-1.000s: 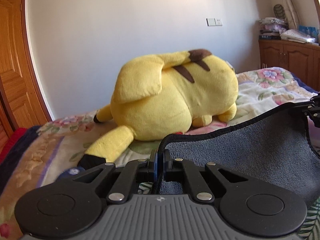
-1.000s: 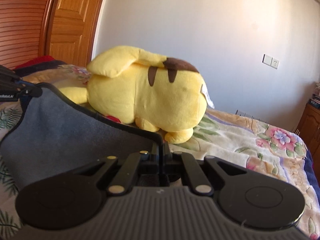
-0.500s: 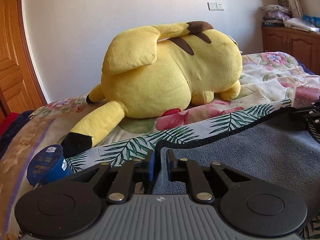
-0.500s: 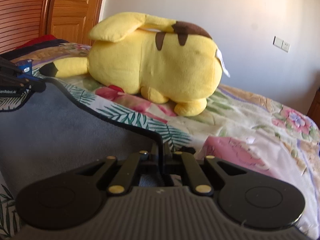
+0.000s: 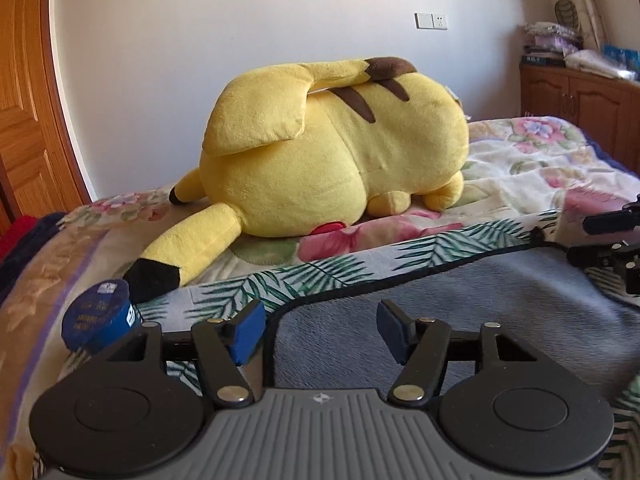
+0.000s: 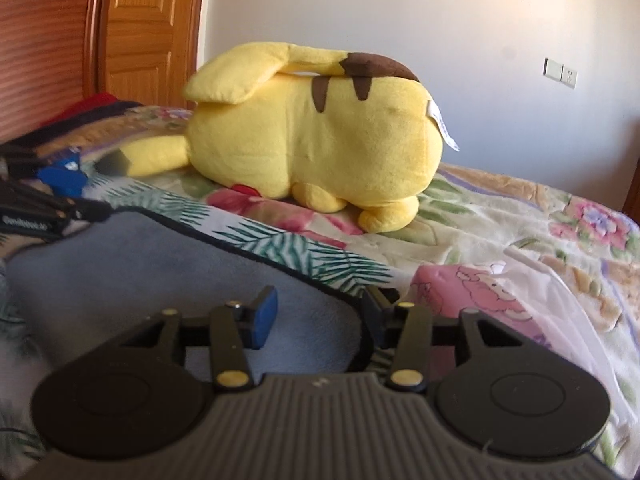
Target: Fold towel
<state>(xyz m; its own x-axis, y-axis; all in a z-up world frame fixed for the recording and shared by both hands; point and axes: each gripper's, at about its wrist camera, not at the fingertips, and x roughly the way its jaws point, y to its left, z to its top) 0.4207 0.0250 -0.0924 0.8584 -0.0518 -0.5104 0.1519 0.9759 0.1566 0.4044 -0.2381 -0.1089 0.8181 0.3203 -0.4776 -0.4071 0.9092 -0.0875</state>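
The towel (image 5: 460,304) lies on the bed, grey plush side up with a black edge, and its palm-leaf printed side (image 5: 340,276) shows as a strip beyond that edge. It also shows in the right wrist view (image 6: 132,276). My left gripper (image 5: 320,330) is open just above the towel's near left corner, holding nothing. My right gripper (image 6: 320,316) is open above the near right corner, holding nothing. The right gripper shows at the right edge of the left wrist view (image 5: 612,248), and the left gripper at the left edge of the right wrist view (image 6: 40,204).
A big yellow plush toy (image 5: 332,152) lies on the floral bedspread (image 5: 540,168) just behind the towel. A small blue round tub (image 5: 96,320) sits by the towel's left corner. A wooden door (image 5: 24,100) stands left, a cabinet (image 5: 580,96) far right.
Both grippers came down with the lifted towel edge and laid it on the bed. Both then opened and let go of the corners.
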